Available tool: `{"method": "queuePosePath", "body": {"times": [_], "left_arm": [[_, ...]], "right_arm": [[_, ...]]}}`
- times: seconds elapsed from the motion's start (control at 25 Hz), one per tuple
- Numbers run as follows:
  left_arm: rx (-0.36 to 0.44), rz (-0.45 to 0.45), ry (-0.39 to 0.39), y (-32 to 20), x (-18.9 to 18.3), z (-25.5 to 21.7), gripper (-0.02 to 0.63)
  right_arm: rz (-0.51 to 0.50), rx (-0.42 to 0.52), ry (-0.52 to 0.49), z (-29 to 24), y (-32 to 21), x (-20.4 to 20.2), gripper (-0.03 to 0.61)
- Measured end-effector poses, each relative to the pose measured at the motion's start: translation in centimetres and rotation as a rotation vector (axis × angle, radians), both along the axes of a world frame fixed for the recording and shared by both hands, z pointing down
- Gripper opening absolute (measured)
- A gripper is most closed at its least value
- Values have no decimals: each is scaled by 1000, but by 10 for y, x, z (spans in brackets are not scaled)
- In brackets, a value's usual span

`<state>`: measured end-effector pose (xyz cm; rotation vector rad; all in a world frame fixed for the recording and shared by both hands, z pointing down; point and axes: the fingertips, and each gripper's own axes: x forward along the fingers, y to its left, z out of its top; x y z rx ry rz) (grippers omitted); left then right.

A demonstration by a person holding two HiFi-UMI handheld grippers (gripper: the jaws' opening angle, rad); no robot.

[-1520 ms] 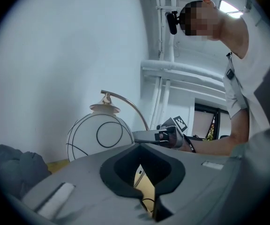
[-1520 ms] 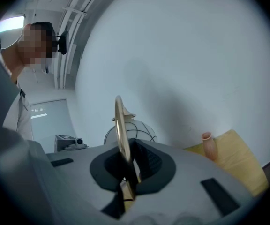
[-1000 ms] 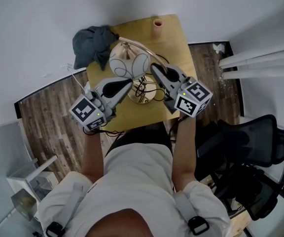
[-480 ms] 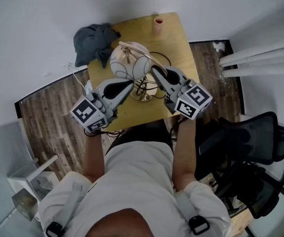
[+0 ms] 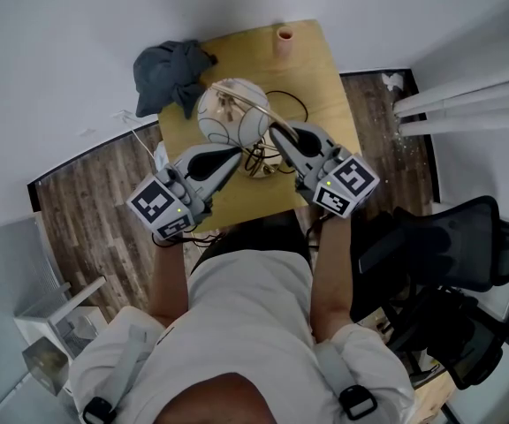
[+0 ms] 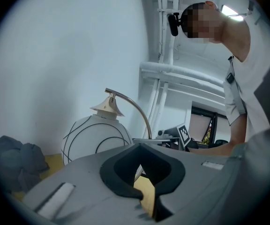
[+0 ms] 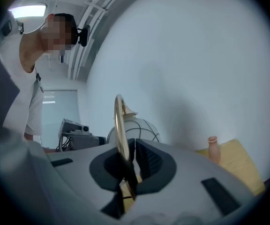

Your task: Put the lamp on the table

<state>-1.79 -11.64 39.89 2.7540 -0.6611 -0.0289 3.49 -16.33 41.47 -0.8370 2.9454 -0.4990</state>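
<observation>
Lamp [image 5: 228,117] (right claw [image 5: 274,132] pinching its arc) has shifted slightly over the table [image 5: 318,87].

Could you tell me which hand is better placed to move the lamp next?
Right, probably. The right tongs are closed on the lamp's brass arm, so they control it. The left tongs are shut with nothing between them, beside the globe shade.

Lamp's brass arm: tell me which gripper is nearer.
Right. The right gripper is shut on the brass arm; the left gripper, shut and empty, points in from its opposite side.
</observation>
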Motion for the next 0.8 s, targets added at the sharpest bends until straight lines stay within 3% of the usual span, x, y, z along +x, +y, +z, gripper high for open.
{"method": "queuePosePath", "body": {"times": [0.8], "left_arm": [[-14,18,12,19,7,-2,0]], "right_arm": [[-45,37,-33,-2,30,-2,57]]}}
